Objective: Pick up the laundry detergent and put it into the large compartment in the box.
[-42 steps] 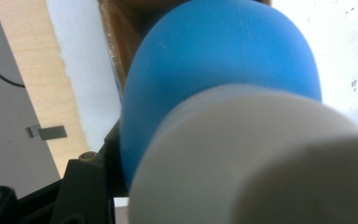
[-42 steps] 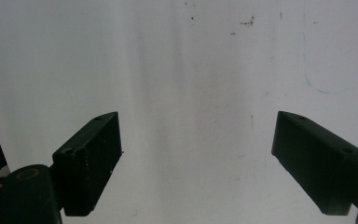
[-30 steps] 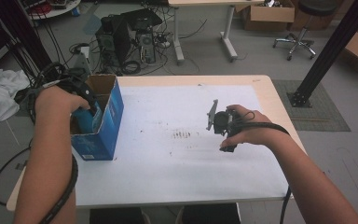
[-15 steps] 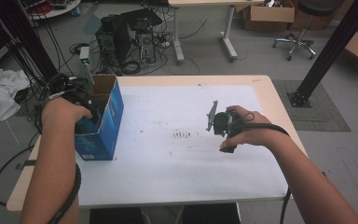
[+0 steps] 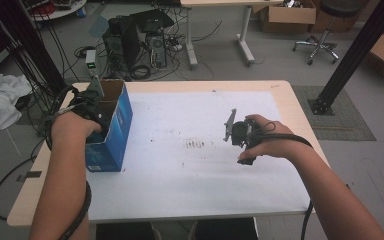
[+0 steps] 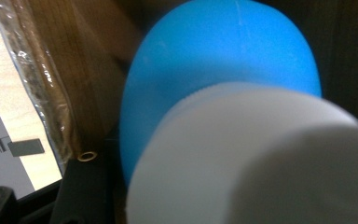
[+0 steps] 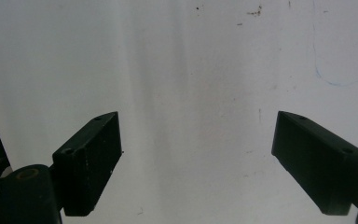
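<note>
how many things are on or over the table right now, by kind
blue cardboard box: 1
blue bottle with a white cap, held inside the box: 1
claws, left claw and right claw: 2
white sheet covering the table: 1
total: 5

Pale wooden table (image 5: 300, 107) — white sheet (image 5: 190, 170) spread across, blue carton (image 5: 111, 131) at left
</note>
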{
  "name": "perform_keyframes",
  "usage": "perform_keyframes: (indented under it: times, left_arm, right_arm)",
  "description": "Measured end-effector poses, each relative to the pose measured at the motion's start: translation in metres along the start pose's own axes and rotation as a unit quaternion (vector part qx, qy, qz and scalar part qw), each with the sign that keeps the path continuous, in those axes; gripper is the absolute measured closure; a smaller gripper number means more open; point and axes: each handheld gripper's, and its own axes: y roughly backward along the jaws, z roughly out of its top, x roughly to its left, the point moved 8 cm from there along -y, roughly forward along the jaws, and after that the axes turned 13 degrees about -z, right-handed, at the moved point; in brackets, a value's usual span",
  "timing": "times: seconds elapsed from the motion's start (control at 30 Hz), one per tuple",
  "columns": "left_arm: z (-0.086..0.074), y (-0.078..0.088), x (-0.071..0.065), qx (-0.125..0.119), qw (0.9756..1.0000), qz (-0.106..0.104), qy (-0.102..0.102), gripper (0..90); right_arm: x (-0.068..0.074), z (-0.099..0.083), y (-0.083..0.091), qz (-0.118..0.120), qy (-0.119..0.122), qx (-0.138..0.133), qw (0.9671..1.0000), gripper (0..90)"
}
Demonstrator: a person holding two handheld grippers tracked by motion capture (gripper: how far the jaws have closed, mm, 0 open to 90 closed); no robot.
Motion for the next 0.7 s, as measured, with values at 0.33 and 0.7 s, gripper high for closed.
perform_keyframes:
  times: [0.33, 0.7]
  left_arm:
    - [-0.0022, -0.0006, 0.0000, 0.003, 1.0000, 0.004, -0.009, 39.9]
    - [-0.0030, -0.0001, -0.0022, 0.004, 1.0000, -0.003, -0.008, 35.0]
  right_arm:
    - [0.0019, -0.0041, -0.0005, -0.001, -0.003, 0.003, 1.0000, 15.8]
    - [0.0014, 0.0014, 0.0010, -0.004, 0.001, 0.004, 1.0000, 15.8]
